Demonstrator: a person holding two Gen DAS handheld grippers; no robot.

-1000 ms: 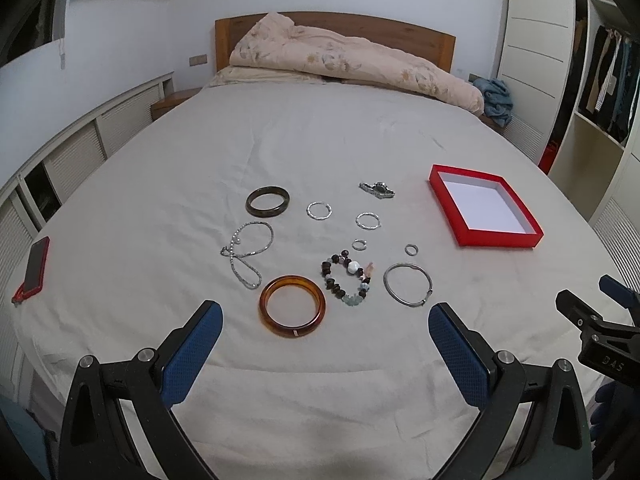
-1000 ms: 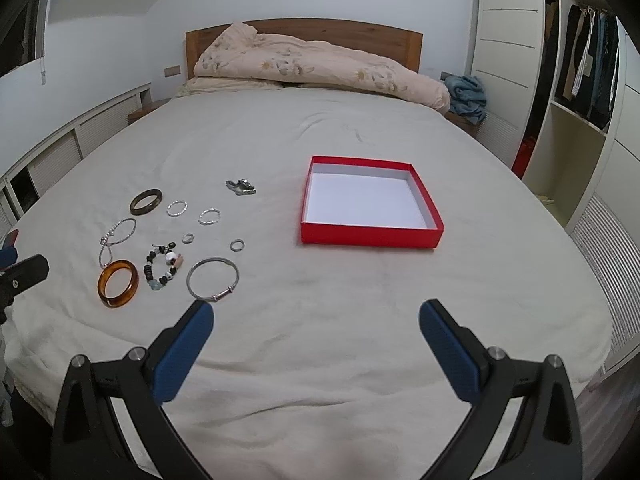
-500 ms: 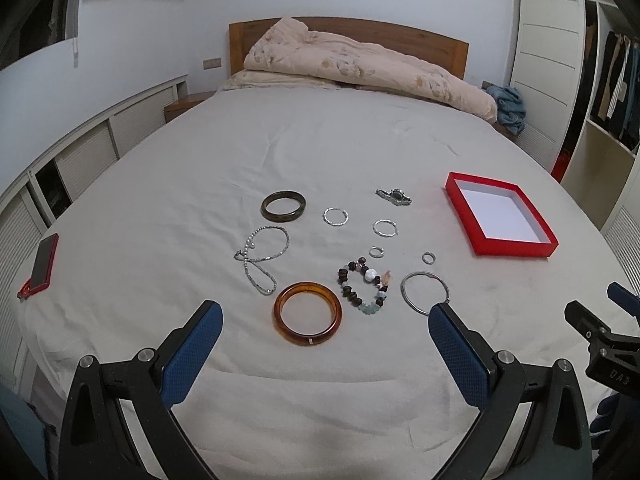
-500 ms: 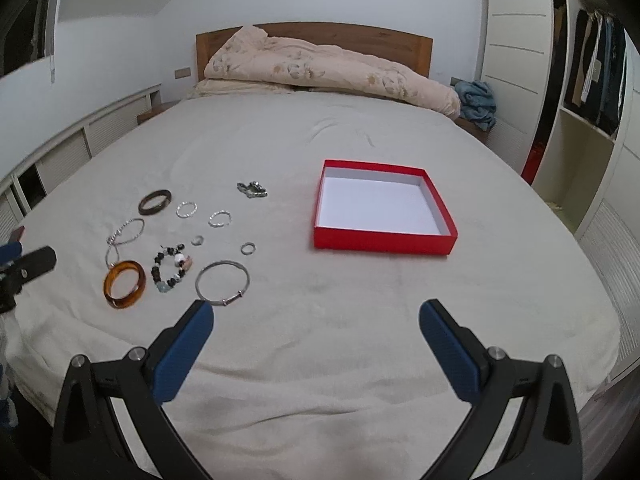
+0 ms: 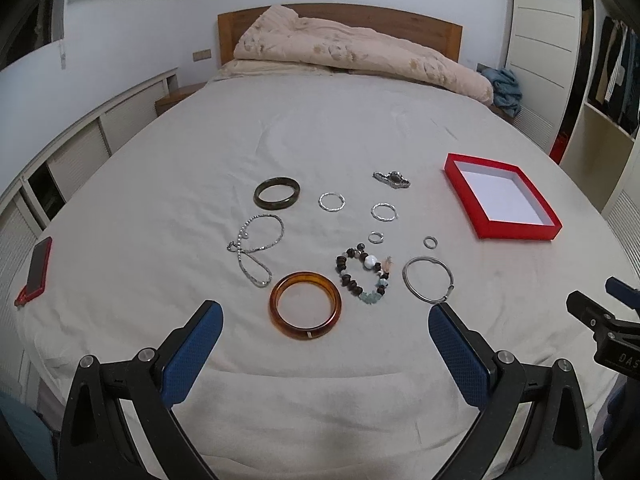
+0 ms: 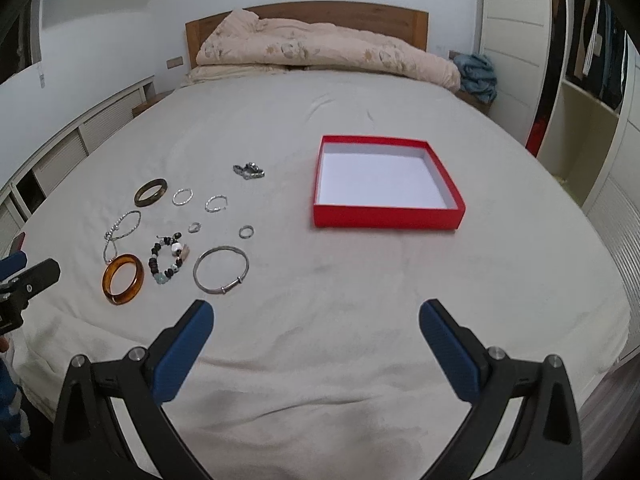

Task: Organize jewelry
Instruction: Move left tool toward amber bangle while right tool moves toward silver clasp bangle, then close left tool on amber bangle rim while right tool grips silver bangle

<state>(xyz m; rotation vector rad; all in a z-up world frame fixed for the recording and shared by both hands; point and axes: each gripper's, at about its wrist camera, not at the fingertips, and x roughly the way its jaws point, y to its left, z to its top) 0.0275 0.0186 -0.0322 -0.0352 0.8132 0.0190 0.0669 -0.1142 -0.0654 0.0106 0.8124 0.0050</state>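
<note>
Jewelry lies spread on a white bed. An amber bangle point(image 5: 305, 305) point(image 6: 122, 279), a beaded bracelet point(image 5: 362, 278) point(image 6: 169, 258), a thin silver bangle point(image 5: 428, 284) point(image 6: 221, 269), a dark bangle point(image 5: 277, 198) point(image 6: 151, 191), a silver chain point(image 5: 256, 248), several silver rings and a brooch point(image 5: 392, 179) lie left of an empty red box point(image 5: 516, 229) point(image 6: 386, 218). My left gripper point(image 5: 325, 350) is open and empty, just short of the amber bangle. My right gripper point(image 6: 316, 350) is open and empty above bare sheet, in front of the box.
A red-cased phone point(image 5: 37, 270) lies at the bed's left edge. A rolled duvet point(image 5: 352, 56) lies by the wooden headboard. Wardrobe shelves point(image 6: 592, 80) stand on the right, low cabinets on the left.
Both grippers have swung a little so the jewelry and box shifted right in view and sit slightly closer. Both stay open and empty. Nothing on the bed has moved.
</note>
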